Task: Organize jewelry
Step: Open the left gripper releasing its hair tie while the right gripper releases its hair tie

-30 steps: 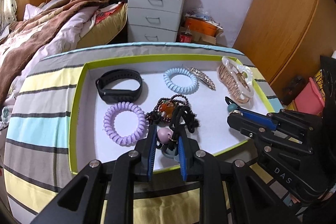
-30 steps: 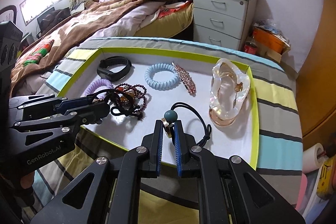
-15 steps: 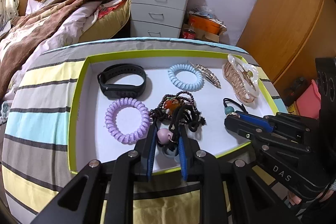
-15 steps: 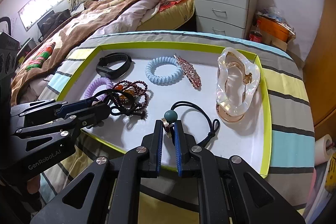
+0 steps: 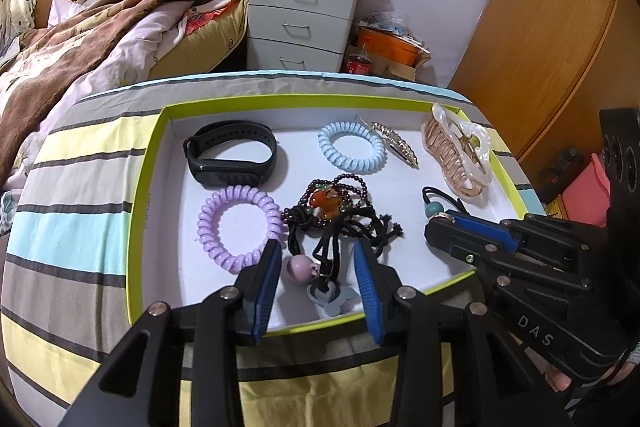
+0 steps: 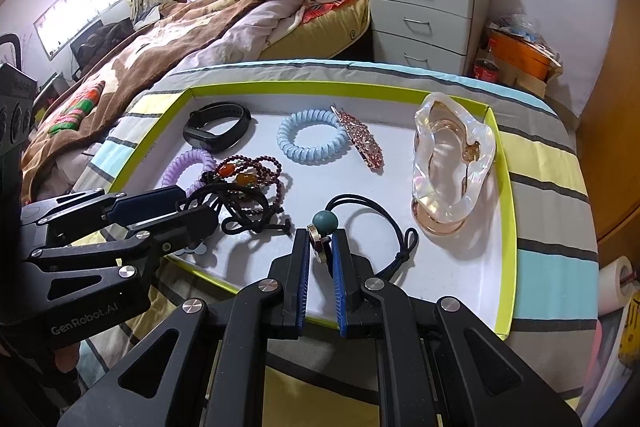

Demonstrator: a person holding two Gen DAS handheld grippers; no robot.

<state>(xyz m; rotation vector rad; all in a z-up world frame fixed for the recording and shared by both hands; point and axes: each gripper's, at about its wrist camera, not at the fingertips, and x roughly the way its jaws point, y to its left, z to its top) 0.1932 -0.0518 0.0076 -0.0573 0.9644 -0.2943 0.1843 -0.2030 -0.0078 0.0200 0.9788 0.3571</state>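
A white tray with a lime rim [image 5: 138, 187] [image 6: 506, 227] holds the jewelry. My left gripper [image 5: 316, 253] is open; a black hair tie with a pink bead [image 5: 300, 267] and grey charm lies on the tray between its fingers. My right gripper [image 6: 320, 235] is shut on a black hair tie with a teal bead [image 6: 325, 221], which also shows in the left wrist view [image 5: 434, 209]. A dark bead bracelet [image 5: 336, 195] [image 6: 248, 179] lies tangled with the left tie.
In the tray lie a black wristband [image 5: 230, 157], a purple coil tie [image 5: 238, 227], a blue coil tie [image 5: 351, 147], a sparkly clip [image 5: 396, 145] and a clear claw clip [image 6: 452, 163]. A bed and a white drawer unit [image 5: 300, 15] stand behind.
My left gripper has opened and let go of the pink-bead hair tie, which now rests on the tray. My right gripper stays shut on the teal-bead tie.
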